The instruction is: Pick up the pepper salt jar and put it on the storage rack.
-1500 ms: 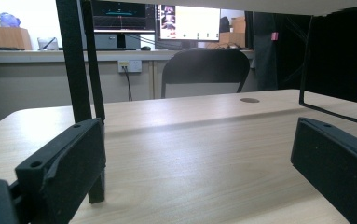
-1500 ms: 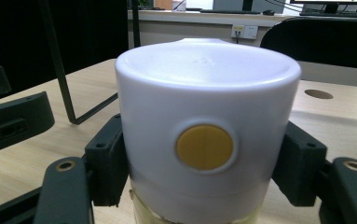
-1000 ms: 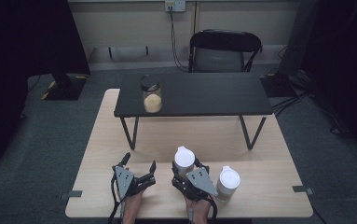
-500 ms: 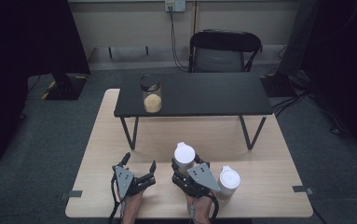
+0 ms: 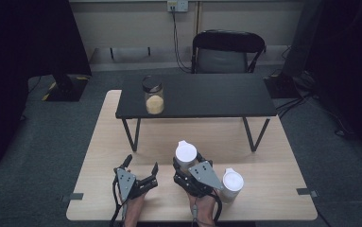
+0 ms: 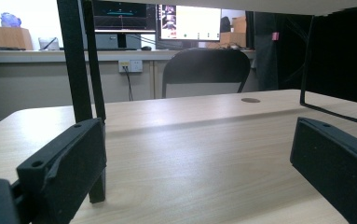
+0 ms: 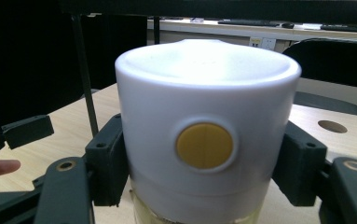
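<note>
The right claw (image 5: pixel 184 166) grips a white-lidded jar (image 5: pixel 186 154) near the front of the tabletop (image 5: pixel 98 156), a second jar (image 5: pixel 232 182) just beside it, while the left claw (image 5: pixel 141 169) rests wide open and empty.

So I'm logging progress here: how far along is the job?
Done: the right tongs are shut on a white-lidded jar. In hand: that jar, apparently being lifted. Left: setting it down somewhere; a second white-lidded jar stands untouched beside it, and the left tongs are open, holding nothing.
</note>
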`<act>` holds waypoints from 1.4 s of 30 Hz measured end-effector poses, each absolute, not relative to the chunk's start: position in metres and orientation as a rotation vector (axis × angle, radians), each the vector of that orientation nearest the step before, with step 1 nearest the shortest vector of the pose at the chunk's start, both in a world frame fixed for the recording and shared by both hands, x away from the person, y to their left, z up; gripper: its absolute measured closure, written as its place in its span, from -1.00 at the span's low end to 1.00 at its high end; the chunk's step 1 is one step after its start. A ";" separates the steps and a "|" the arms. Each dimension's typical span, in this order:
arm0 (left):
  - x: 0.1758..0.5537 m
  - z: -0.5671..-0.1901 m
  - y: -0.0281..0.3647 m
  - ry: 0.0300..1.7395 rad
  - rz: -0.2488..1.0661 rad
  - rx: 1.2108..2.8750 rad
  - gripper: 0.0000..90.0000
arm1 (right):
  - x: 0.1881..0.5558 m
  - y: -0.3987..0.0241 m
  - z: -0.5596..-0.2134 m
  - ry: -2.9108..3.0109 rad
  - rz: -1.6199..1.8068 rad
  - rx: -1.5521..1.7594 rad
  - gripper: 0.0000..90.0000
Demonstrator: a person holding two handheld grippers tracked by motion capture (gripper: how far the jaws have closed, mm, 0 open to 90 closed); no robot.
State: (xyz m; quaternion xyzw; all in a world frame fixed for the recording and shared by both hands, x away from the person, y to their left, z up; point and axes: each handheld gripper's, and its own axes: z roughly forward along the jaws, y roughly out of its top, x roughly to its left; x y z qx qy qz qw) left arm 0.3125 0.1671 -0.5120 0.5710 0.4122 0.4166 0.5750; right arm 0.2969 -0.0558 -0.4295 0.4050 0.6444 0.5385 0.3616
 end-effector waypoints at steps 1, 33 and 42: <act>0.312 -0.512 0.167 0.965 0.976 1.337 -0.94 | 0.297 -0.056 -0.429 1.661 1.387 1.042 -0.32; 0.312 -0.512 0.167 0.966 0.975 1.338 -0.94 | 0.312 -0.065 -0.394 1.686 1.387 1.041 -0.32; 0.312 -0.512 0.167 0.966 0.975 1.338 -0.94 | 0.315 -0.068 -0.383 1.679 1.390 1.036 -0.32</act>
